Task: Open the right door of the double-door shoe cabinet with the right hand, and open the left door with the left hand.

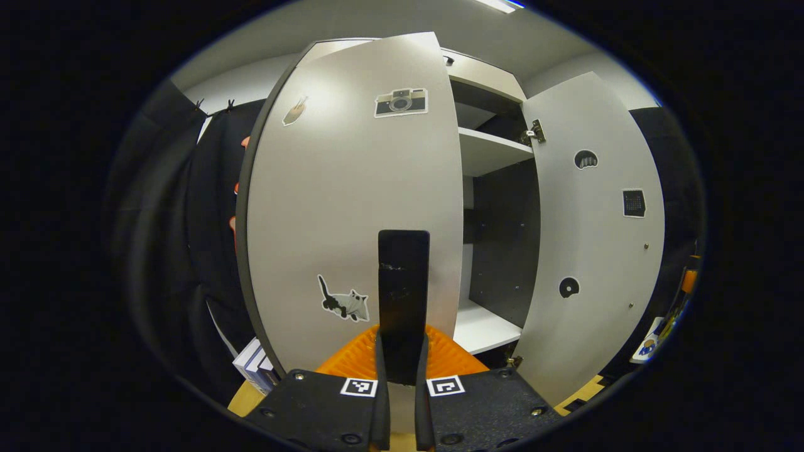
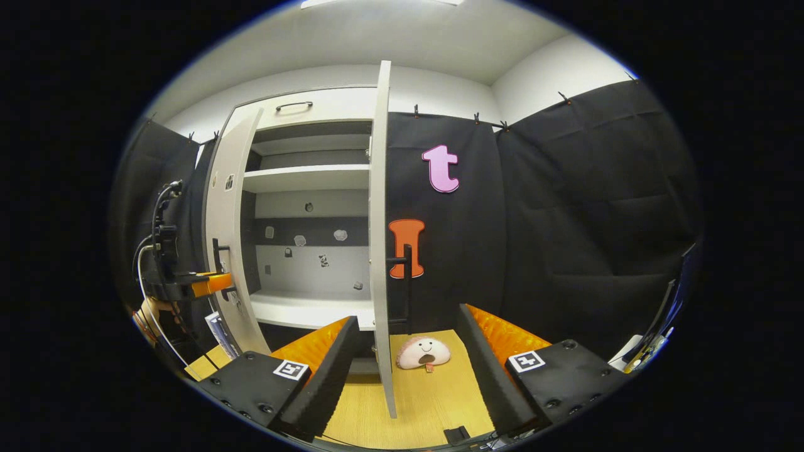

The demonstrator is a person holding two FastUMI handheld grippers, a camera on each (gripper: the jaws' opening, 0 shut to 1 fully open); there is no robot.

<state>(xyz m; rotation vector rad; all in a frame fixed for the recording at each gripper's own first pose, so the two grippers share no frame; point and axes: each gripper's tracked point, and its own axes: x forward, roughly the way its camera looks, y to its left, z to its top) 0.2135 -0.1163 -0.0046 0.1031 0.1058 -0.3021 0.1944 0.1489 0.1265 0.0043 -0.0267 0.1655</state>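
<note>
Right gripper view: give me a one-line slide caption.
Right gripper open before the right door's edge, left door swung out, left gripper at its handle.

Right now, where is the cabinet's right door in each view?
Left gripper view: right door stands open at the right, its stickered face showing.
Right gripper view: right door is edge-on at centre, between the right hand-held gripper's fingers.
Shared landmark: left door handle, centre there; far left here.

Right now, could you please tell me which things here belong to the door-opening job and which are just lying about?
Belonging to the job:
left door
right door
left door's handle
left tongs
right tongs

Lying about:
plush toy
books
</note>
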